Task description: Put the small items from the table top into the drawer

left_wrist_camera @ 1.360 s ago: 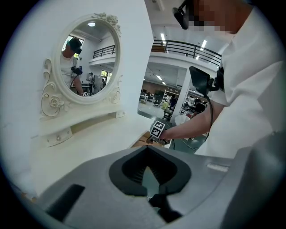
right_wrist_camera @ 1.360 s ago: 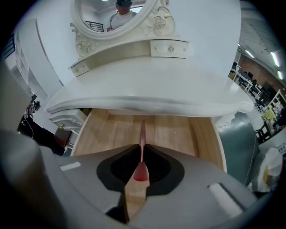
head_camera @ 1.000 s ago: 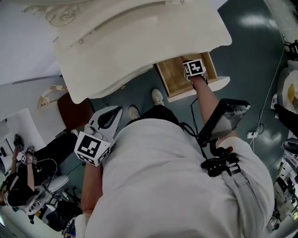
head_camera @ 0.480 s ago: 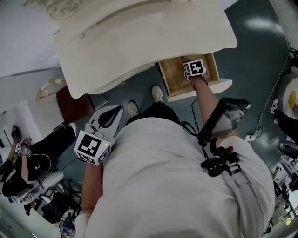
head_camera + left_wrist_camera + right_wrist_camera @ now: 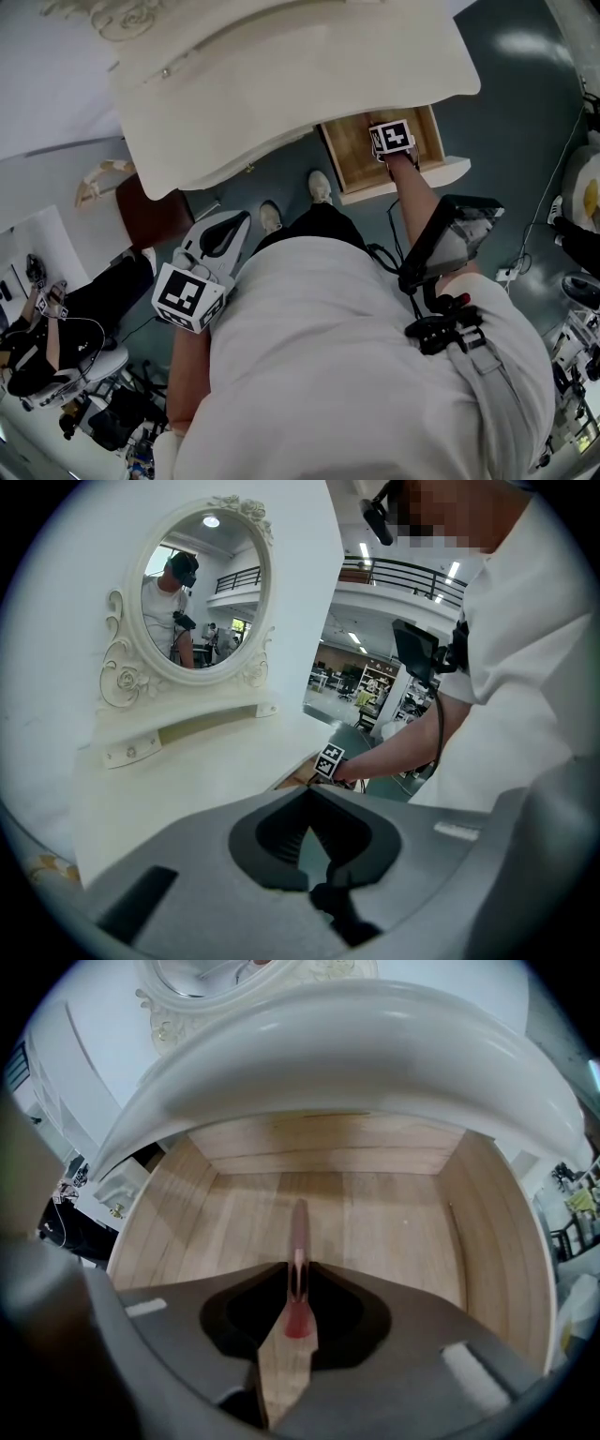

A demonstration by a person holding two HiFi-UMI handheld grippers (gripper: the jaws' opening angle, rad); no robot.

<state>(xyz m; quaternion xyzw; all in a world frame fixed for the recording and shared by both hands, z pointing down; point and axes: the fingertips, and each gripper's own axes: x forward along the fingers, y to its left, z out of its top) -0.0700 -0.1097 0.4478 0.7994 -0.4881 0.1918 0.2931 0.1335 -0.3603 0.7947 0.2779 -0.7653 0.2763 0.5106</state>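
Grey-green flooring surrounds a white dressing counter (image 5: pixel 281 84) with an oval mirror (image 5: pixel 202 592) at its back, and the wooden drawer (image 5: pixel 352 159) stands pulled out on the person's right so that things can be dropped in from above. The right gripper (image 5: pixel 298 1269) points steeply down into that drawer, low over its bare plank floor, which looks like a deliberate set-down rather than a drop. Between its jaws lies a slim pinkish-red stick (image 5: pixel 299 1227), lined up with the gripper and reaching forward over the boards. The jaws have just been opening and now stand a little apart on either side of the stick, so the grip seems to be released; whether the stick already rests fully on the drawer floor cannot be told. Nothing else shows inside the drawer. The left gripper (image 5: pixel 307 799) hangs back beside the person's body, away from the counter, its jaws together with nothing between them; it appears parked to keep out of the way while the other one works. No further small item shows on the part of the counter in view, so this may be a late placement.
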